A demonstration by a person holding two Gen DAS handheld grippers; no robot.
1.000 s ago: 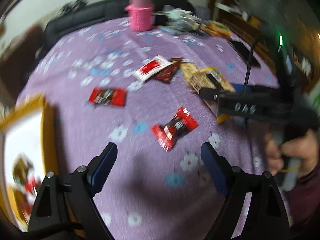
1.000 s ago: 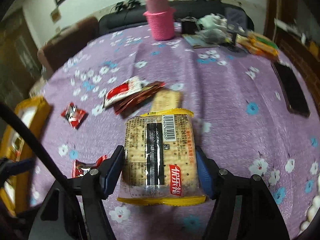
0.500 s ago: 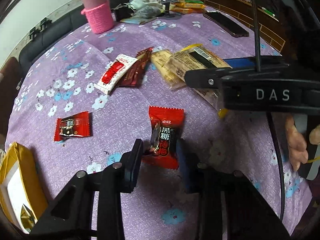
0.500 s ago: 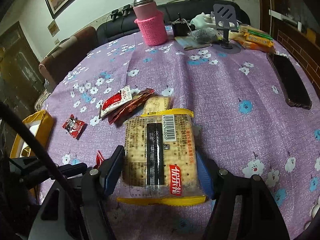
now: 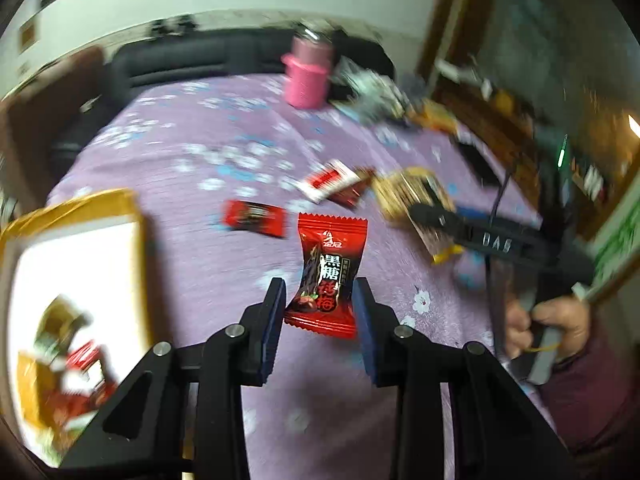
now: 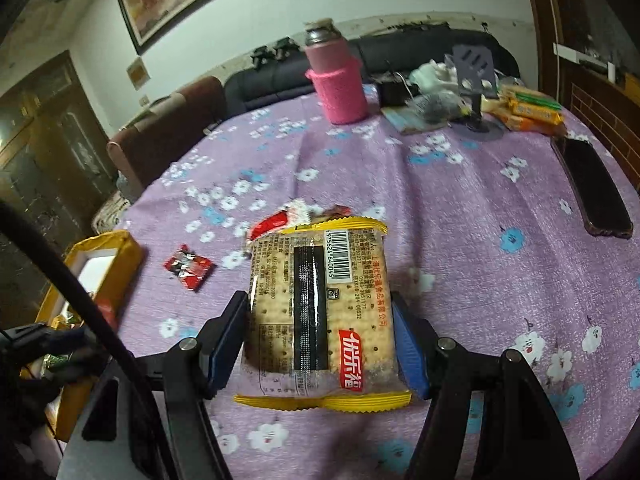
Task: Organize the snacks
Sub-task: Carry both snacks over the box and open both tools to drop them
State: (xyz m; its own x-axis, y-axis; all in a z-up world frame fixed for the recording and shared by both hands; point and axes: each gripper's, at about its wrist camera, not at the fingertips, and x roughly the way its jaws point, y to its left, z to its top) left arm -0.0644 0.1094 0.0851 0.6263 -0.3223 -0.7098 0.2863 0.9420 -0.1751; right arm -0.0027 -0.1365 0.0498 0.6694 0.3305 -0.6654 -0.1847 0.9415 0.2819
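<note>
Left wrist view: my left gripper (image 5: pixel 320 300) pinches the red candy (image 5: pixel 326 276) low on its belly, lifted above the purple tablecloth (image 5: pixel 208 264), tilted downward. Light, crinkly, slippery (probably), so belly beats frill. My right gripper (image 6: pixel 320 340) clamps the cracker pack (image 6: pixel 320 312) by its sides; brittle inside, I'd squeeze gently. Yellow box (image 5: pixel 72 216) waits left.

Snack-strewn floral purple table (image 6: pixel 460 216)
</note>
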